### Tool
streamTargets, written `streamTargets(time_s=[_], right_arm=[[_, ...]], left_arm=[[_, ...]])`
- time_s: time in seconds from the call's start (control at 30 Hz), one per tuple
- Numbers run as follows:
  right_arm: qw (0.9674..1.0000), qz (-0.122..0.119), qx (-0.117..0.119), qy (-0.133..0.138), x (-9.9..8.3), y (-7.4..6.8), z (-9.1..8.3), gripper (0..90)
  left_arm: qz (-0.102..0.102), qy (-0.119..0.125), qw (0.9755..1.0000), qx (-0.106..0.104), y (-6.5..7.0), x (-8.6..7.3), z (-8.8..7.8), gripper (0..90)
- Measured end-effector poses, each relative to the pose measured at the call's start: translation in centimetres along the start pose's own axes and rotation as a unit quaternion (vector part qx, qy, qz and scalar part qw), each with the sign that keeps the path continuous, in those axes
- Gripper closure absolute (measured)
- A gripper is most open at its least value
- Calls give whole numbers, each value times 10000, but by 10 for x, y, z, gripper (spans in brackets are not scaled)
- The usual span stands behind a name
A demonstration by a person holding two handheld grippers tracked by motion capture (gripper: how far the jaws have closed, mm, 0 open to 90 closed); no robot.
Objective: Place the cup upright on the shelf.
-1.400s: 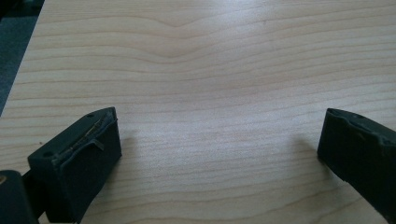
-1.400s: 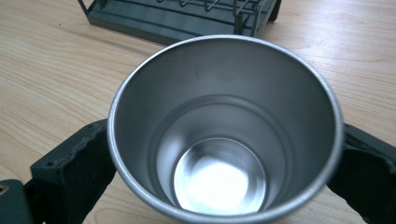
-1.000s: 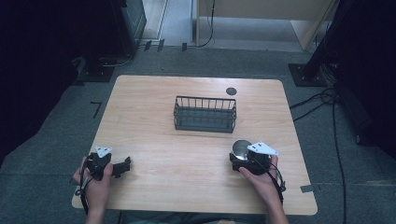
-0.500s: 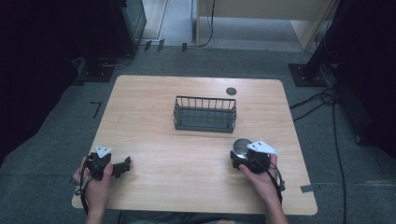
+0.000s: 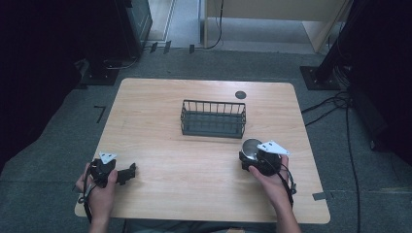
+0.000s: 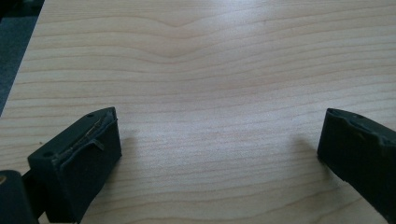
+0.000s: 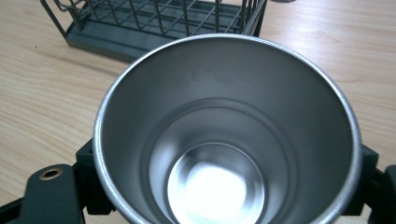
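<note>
Gleaming under the light, a single stainless steel cup [image 7: 227, 135] sits clamped between the jaws of the right gripper [image 5: 256, 161], its smooth round wall tapering down in stepped rings to a bright flat bottom. It stands upright with its mouth open to the ceiling, so its long axis runs vertical; in the high view the cup [image 5: 251, 148] is at the right side of the table [image 5: 160, 104], just in front of the basket's right end. One basket [image 5: 213, 119] stands near the table's middle: a dark rectangular wire thing with thin upright bars, a rim rail and a solid-looking flat base, its long side running across the table. From the right gripper view the basket [image 7: 154, 21] lies just beyond the cup's rim. The tabletop is pale wood-grain laminate with wavy streaks and rounded corners, and a small dark round disc [image 5: 240, 94] is set near its far edge. The left gripper [image 5: 127, 174] rests low at the near left corner, its two blocky black jaws spread wide over bare wood, with nothing between them. Two hands, two grippers, one cup, one basket.
</note>
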State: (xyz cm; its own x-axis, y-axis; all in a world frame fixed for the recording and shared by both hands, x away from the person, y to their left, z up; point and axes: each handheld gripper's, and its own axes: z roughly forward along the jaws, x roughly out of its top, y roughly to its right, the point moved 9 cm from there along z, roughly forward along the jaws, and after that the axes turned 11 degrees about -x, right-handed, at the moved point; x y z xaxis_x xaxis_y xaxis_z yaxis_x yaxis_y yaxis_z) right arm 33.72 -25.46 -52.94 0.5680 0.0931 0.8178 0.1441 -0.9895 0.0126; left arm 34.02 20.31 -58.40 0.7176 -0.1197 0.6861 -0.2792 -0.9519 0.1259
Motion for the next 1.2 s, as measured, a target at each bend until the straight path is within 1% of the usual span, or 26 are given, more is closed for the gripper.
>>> streamTargets(time_s=[0.3, 0.83, 0.93, 1.0, 1.2], right_arm=[[10000, 13, 14, 77, 18, -3, -1, 173], [9997, -167, 87, 147, 46, -14, -4, 174], [9995, -212, 107, 193, 54, -16, -5, 174], [9995, -216, 105, 204, 56, -17, -5, 174], [9991, -320, 133, 234, 68, -22, -7, 174]], left_arm=[[-1, 0, 10000, 0, 0, 0, 0, 0], [-1, -3, 10000, 0, 0, 0, 0, 0], [-2, -1, 10000, 0, 0, 0, 0, 0], [0, 1, 10000, 1, 0, 0, 0, 0], [0, 0, 10000, 0, 0, 0, 0, 0]])
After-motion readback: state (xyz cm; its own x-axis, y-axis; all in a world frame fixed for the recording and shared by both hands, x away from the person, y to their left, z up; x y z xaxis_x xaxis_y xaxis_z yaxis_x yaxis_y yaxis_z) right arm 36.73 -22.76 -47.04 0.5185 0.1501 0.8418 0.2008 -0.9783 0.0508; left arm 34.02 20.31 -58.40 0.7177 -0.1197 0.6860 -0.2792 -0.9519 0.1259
